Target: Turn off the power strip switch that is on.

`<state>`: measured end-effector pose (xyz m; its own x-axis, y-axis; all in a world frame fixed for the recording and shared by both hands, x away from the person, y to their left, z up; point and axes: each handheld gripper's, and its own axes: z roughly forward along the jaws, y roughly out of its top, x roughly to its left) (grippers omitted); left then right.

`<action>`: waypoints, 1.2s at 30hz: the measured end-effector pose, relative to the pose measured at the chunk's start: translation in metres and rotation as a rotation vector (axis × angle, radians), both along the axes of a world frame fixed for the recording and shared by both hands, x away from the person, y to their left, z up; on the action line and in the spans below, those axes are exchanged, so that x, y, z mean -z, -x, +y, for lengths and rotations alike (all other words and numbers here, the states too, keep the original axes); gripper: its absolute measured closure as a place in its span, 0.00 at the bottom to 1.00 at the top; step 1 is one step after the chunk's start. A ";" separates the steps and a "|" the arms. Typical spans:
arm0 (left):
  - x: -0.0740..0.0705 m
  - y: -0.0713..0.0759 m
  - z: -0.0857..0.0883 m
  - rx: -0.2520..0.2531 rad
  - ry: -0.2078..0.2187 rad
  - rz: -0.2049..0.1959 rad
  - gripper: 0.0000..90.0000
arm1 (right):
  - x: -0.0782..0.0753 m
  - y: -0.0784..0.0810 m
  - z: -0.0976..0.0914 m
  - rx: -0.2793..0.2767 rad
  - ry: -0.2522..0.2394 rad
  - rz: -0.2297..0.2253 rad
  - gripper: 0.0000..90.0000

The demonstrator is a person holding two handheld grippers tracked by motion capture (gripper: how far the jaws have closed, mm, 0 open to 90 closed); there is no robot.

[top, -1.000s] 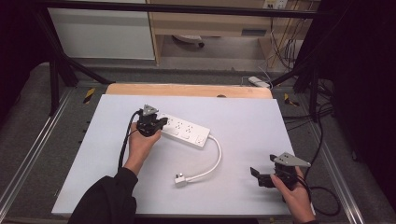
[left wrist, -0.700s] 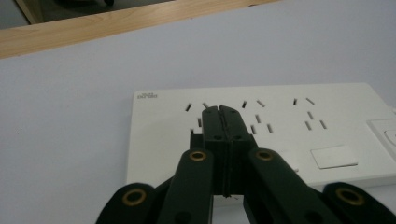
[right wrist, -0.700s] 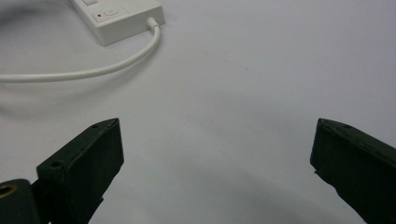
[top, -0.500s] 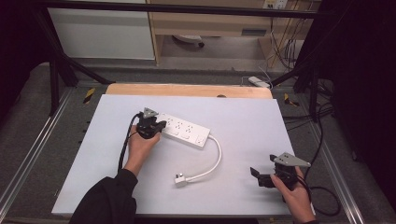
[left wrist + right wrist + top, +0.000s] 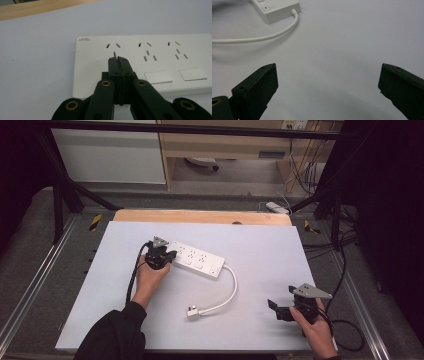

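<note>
A white power strip (image 5: 196, 258) lies on the white table top, slanting down to the right. Its white cable (image 5: 227, 292) curls down to a plug (image 5: 193, 312). My left gripper (image 5: 169, 255) is shut with nothing between its jaws, tips over the strip's left end. In the left gripper view the closed tips (image 5: 118, 60) sit just above the strip (image 5: 155, 65), beside the leftmost sockets. My right gripper (image 5: 272, 305) stands open near the front right of the table, nothing between its fingers (image 5: 257, 87). The strip's switch end (image 5: 278, 8) and cable (image 5: 262, 37) show in the right gripper view.
The white table top (image 5: 260, 240) ends at a wooden strip (image 5: 200, 216) along its far edge. Metal rails (image 5: 35, 285) run beside the table on both sides. Loose cables (image 5: 345, 325) trail off the right side, and another power strip (image 5: 276, 207) lies on the floor behind.
My left gripper has shifted slightly along the strip's left end. The right gripper has stayed where it was.
</note>
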<state>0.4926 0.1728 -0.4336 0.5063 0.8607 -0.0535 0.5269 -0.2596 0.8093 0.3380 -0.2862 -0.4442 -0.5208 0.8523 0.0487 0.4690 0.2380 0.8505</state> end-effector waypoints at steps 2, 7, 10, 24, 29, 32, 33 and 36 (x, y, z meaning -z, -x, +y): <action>0.000 0.000 0.001 -0.006 0.004 0.007 1.00 | 0.000 0.000 0.000 0.000 0.000 0.000 0.04; 0.001 -0.001 0.002 -0.013 0.003 0.007 1.00 | 0.000 0.000 0.000 0.000 0.000 0.001 0.04; 0.001 -0.001 0.003 -0.015 0.002 0.010 1.00 | 0.000 0.000 0.000 0.000 0.000 0.001 0.04; 0.003 -0.001 0.005 -0.014 0.020 0.008 1.00 | 0.000 0.000 0.000 -0.002 0.001 0.003 0.04; 0.003 -0.001 0.005 -0.015 0.020 0.009 1.00 | 0.000 0.000 0.000 -0.002 0.000 0.005 0.04; 0.003 -0.001 0.005 -0.016 0.021 0.010 1.00 | 0.000 0.000 0.000 -0.003 -0.001 0.005 0.04; 0.003 -0.001 0.005 -0.017 0.022 0.011 1.00 | 0.000 0.000 0.001 -0.003 0.000 0.006 0.04; 0.003 -0.001 0.005 -0.017 0.026 0.010 1.00 | 0.000 0.000 0.000 -0.005 0.000 0.005 0.04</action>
